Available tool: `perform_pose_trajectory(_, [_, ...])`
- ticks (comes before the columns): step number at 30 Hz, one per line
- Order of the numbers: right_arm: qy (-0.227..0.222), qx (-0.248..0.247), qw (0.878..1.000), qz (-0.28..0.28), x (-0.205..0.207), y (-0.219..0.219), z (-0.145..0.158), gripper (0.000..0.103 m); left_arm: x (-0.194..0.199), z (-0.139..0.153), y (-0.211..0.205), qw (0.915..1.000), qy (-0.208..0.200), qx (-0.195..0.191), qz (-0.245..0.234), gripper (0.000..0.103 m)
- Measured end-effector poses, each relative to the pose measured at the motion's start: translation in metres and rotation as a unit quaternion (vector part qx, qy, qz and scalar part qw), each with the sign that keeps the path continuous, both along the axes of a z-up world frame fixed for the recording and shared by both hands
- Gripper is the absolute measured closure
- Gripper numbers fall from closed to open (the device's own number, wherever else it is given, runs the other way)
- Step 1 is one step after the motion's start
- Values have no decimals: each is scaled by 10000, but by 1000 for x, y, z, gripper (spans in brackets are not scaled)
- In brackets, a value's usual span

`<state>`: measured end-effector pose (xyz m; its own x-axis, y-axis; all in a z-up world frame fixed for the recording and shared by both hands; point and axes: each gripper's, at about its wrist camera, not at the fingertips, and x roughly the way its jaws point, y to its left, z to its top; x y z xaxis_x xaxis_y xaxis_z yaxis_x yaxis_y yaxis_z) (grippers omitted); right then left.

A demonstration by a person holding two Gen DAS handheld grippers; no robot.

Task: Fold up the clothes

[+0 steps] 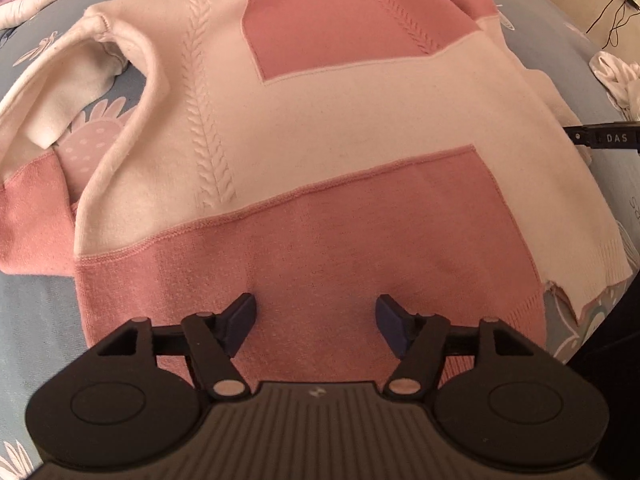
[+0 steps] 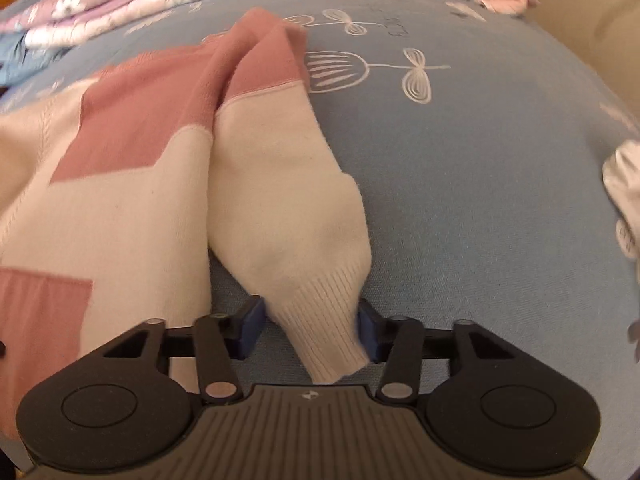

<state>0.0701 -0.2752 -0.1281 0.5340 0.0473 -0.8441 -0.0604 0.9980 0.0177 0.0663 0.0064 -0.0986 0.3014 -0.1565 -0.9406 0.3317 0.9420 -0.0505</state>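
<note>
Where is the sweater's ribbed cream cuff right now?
In the right wrist view, the cuff lies bottom centre on the blue bedsheet, between the right tool's fingers.

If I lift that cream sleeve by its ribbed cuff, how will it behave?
Likely floppy: the sleeve lies creased on the bedsheet, so it should drape from the cuff. It joins the sweater, so the body may drag. The knit looks fuzzy, probably not slippery.
</note>
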Motion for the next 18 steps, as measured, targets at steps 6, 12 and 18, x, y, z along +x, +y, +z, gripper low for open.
perform_pose_trajectory(6, [-49,-521,9981,339,7,-5,26,82,2,0,3,9997,63,-154,190,32])
perform_pose_trajectory(12, [-301,-2162,9759,74,33,-34,50,82,2,1,9,9990,109,-320,290,32])
perform_pose_trajectory(18, [-520,-2799,9539,-950,75,-103,84,82,-1,2,10,9992,126,-294,241,32])
